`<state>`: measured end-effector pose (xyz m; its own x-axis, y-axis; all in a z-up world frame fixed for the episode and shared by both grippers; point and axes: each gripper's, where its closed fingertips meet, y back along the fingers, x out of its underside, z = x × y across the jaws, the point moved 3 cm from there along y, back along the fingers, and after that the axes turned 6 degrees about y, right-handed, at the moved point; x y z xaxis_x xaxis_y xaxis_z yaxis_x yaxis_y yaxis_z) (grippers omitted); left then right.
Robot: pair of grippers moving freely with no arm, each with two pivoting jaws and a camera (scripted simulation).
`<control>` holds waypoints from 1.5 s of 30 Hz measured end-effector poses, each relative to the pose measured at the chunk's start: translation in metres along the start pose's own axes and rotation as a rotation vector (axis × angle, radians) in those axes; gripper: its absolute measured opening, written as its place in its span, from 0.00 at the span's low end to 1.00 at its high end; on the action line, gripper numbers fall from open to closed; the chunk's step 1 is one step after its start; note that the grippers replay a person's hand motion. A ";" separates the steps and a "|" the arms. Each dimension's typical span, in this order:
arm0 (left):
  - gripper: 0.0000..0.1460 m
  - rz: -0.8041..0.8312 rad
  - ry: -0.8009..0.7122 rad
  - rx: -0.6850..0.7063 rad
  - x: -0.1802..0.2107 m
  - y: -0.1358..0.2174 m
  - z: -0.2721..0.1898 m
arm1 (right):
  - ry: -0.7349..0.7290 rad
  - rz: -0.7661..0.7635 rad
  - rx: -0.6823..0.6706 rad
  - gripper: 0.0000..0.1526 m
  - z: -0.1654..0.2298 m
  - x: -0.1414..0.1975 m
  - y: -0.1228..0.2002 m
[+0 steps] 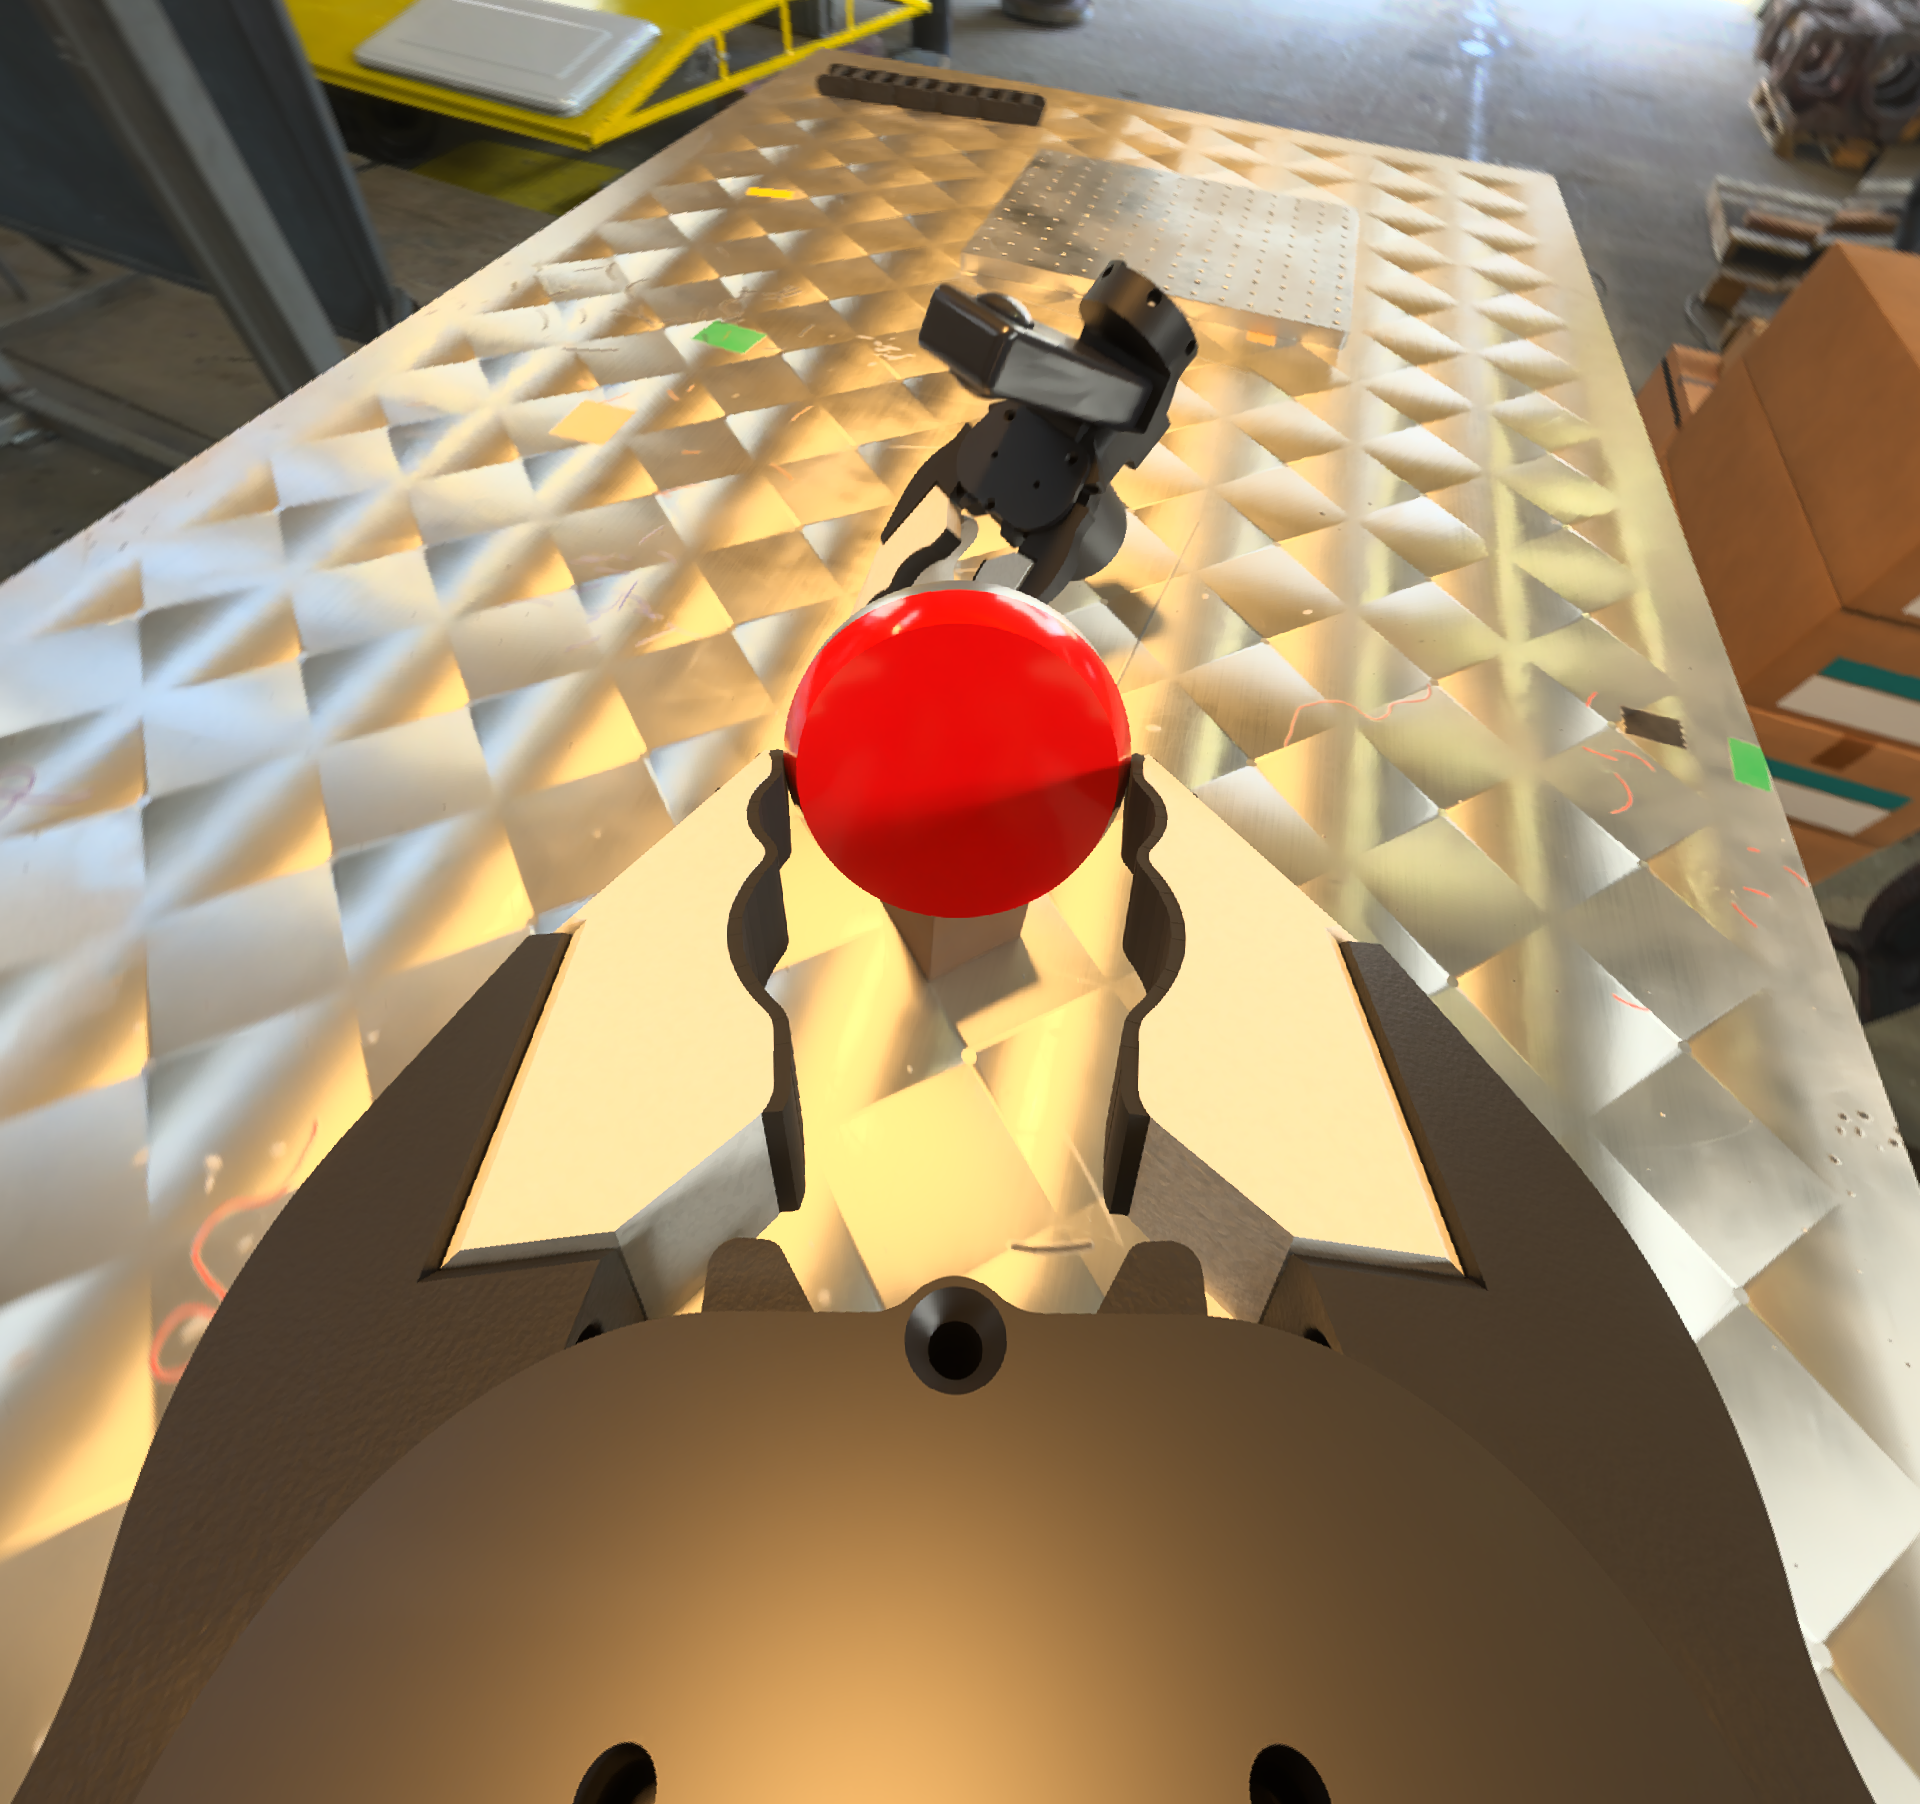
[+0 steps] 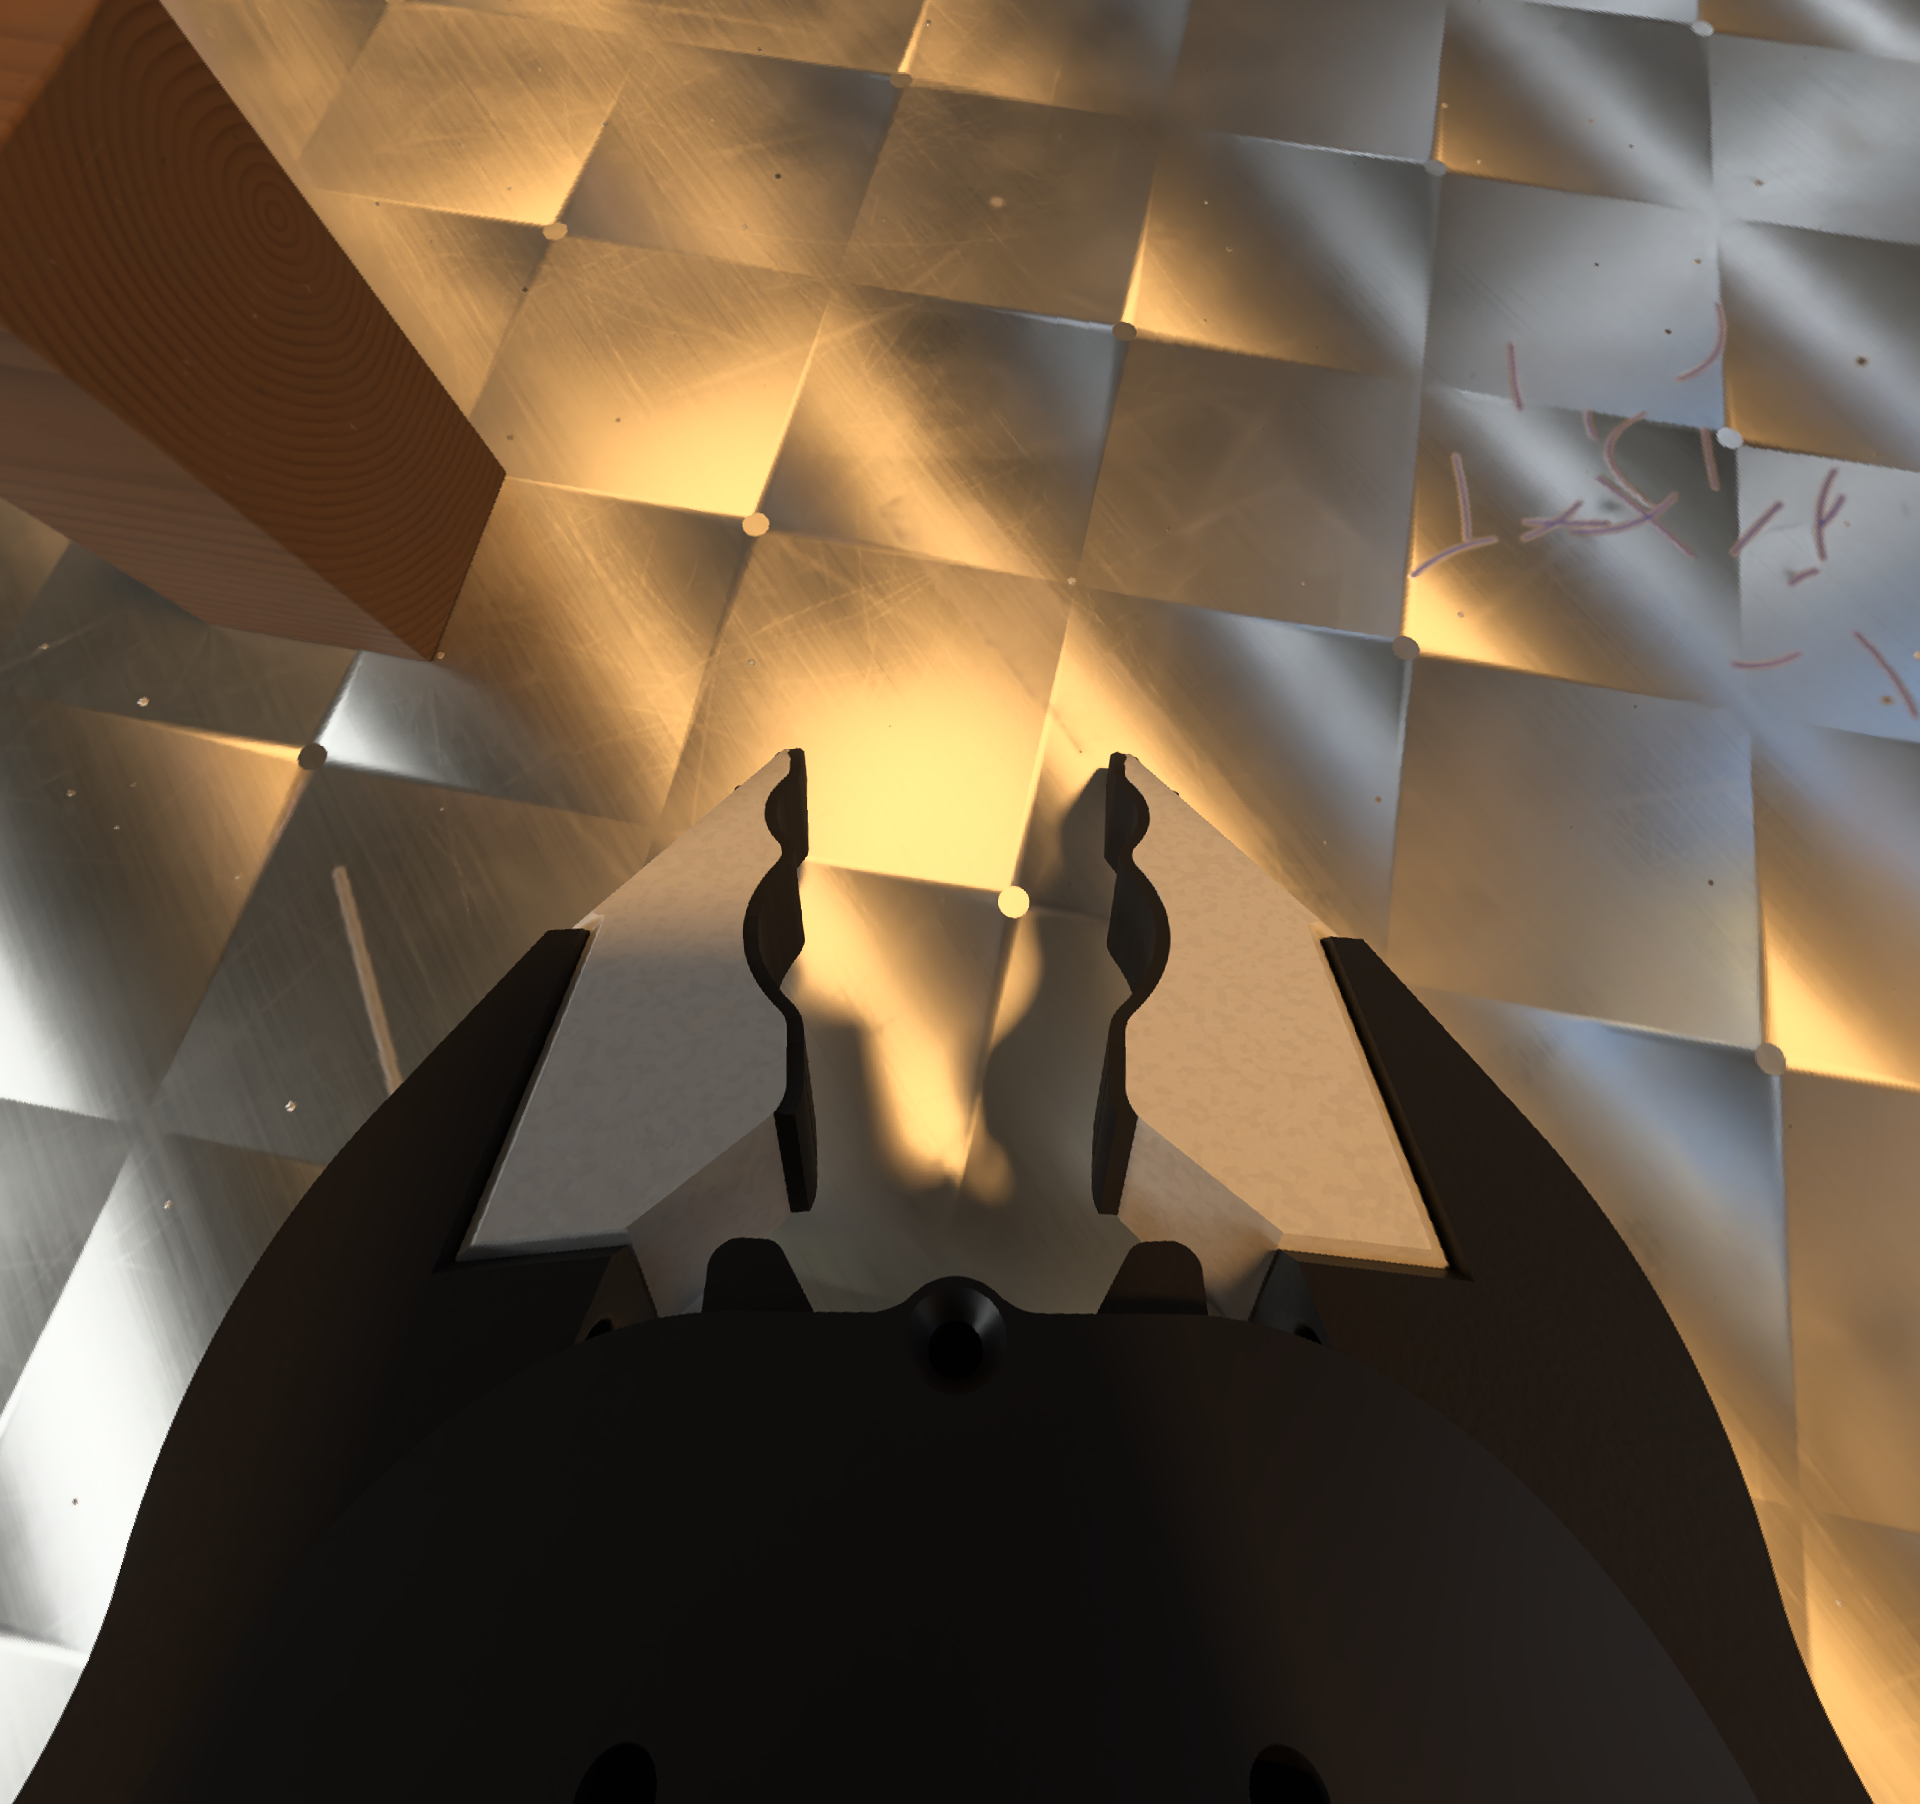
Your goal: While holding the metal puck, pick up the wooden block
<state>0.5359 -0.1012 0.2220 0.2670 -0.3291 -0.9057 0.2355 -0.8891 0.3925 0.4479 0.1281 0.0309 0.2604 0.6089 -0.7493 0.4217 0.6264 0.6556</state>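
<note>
1. Holding half looks done: the left gripper (image 1: 956, 778) has its fingertips pinched on either side of a glossy red round thing (image 1: 956, 752) with a thin silvery rim along its top. I'd guess that's the metal puck, though it reads more like a ball from here.

2. The pickup isn't started. The right gripper (image 2: 956, 767) is partly open with nothing between its fingers, pointed down at the shiny quilted metal table (image 2: 1247, 507).

3. The wooden block (image 2: 208, 320) sits on the table at about 10 o'clock from the right gripper's tips, clearly off to the side, not between the fingers.

4. Next move, as I see it: swing the right gripper toward 10 o'clock, probably open wider, and straddle the block, while the left keeps its squeeze.

5. Block itself: warm brown, squared edges, ring grain on the end face. In the left wrist view only a pale bit shows at 6 o'clock under the red thing.
</note>
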 end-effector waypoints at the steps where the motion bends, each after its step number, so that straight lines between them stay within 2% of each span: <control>1: 0.44 -0.015 0.017 -0.016 0.009 0.006 0.000 | 0.004 0.010 0.004 0.38 0.000 -0.001 -0.001; 5: 0.44 -0.069 0.065 -0.104 0.037 0.031 0.008 | 0.009 0.021 0.021 0.42 0.003 -0.002 0.000; 8: 0.44 -0.080 0.103 -0.186 0.058 0.045 0.015 | 0.024 0.027 0.117 0.49 0.010 0.000 0.012; 10: 0.44 -0.104 0.129 -0.207 0.072 0.052 0.013 | 0.029 0.012 0.180 0.53 0.027 -0.007 0.024; 13: 0.44 -0.162 0.178 -0.215 0.089 0.061 0.008 | 0.017 -0.089 0.208 0.56 0.068 -0.033 0.033; 17: 0.44 -0.184 0.220 -0.222 0.106 0.068 0.008 | -0.112 -0.255 0.161 0.56 0.106 -0.069 0.024; 23: 0.44 -0.196 0.253 -0.252 0.117 0.080 0.008 | -0.208 -0.278 0.082 0.54 0.120 -0.088 -0.002; 27: 0.44 -0.201 0.270 -0.261 0.125 0.087 0.005 | -0.222 -0.263 0.086 0.49 0.121 -0.090 -0.008; 34: 0.44 -0.226 0.306 -0.244 0.130 0.093 0.005 | -0.219 -0.236 0.098 0.48 0.122 -0.089 -0.009; 37: 0.44 -0.230 0.304 -0.238 0.128 0.092 0.005 | -0.215 -0.242 0.084 0.39 0.121 -0.085 -0.012; 45: 0.44 -0.208 0.293 -0.225 0.125 0.080 0.002 | -0.230 -0.289 0.097 0.39 0.117 -0.083 -0.001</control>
<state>0.5867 -0.2142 0.1396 0.4390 -0.0162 -0.8983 0.5024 -0.8245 0.2604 0.5268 0.0197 0.0816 0.3020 0.2819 -0.9107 0.5839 0.7004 0.4104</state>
